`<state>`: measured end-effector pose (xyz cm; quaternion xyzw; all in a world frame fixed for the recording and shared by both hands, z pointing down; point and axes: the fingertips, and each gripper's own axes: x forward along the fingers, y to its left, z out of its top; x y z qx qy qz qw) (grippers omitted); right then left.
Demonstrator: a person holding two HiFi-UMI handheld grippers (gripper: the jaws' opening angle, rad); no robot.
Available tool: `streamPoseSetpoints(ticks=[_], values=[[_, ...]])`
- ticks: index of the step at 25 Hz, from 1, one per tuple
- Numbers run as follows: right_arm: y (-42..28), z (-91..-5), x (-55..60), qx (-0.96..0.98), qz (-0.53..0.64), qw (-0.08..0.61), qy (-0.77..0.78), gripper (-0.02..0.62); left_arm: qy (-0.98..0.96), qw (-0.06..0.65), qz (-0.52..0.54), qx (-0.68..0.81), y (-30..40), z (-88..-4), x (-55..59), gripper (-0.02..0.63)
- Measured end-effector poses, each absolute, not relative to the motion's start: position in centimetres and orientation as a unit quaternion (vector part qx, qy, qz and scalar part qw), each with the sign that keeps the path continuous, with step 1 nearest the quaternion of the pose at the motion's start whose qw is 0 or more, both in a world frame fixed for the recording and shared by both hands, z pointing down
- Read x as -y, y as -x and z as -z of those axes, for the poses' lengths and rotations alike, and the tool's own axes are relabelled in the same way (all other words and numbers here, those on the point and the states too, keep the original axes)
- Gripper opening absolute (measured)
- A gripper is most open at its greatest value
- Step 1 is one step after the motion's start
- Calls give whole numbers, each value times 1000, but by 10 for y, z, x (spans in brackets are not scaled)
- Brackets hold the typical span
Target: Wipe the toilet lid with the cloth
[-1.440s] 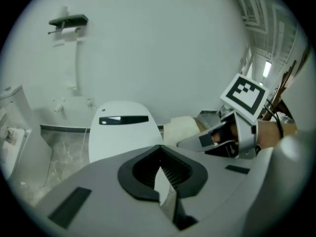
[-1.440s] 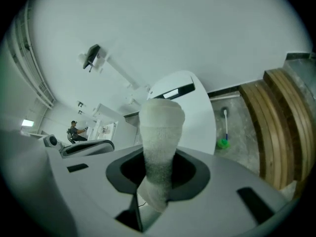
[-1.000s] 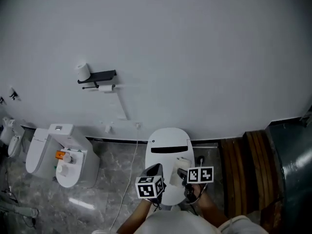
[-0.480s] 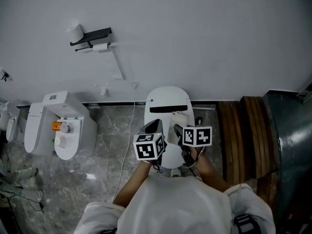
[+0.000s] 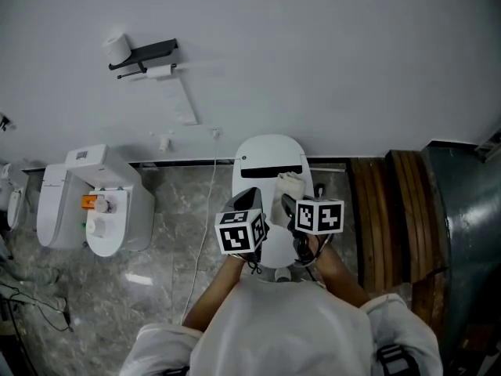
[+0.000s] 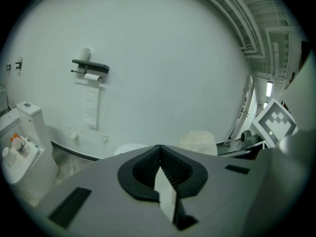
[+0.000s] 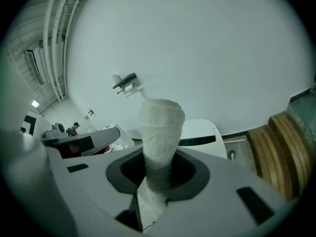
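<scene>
- Two handheld tongs are held over a white toilet (image 5: 270,151), seen from above the person's shoulders
- The right tongs (image 7: 159,172) are clamped on a folded cream cloth (image 7: 161,125), which sticks out past the tips as a thick rounded wad
- The left tongs (image 6: 159,168) are pressed together with nothing between them, just beside the right pair
- The cloth hangs over the toilet lid (image 5: 264,186), near the dark slot (image 5: 272,171) at its back; whether it touches cannot be told
- Likely next: lay the wad flat on the lid, then draw it from back to front in long overlapping strokes, gripping firmly so the cloth cannot slip
- Further out are a pale wall (image 5: 313,53), a paper roll holder (image 5: 146,54), a second toilet (image 5: 94,210) on the marble floor (image 5: 188,233) and wooden slats (image 5: 391,225) at right
</scene>
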<state>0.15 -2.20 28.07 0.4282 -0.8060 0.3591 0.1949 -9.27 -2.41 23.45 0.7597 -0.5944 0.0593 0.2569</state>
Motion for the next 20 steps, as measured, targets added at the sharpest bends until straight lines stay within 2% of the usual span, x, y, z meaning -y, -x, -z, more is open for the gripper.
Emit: streamPoseSetpoints(ticks=[20], values=[[-7, -278, 31, 806, -353, 198, -431, 97, -745, 280, -44, 604, 107, -240, 30, 12]])
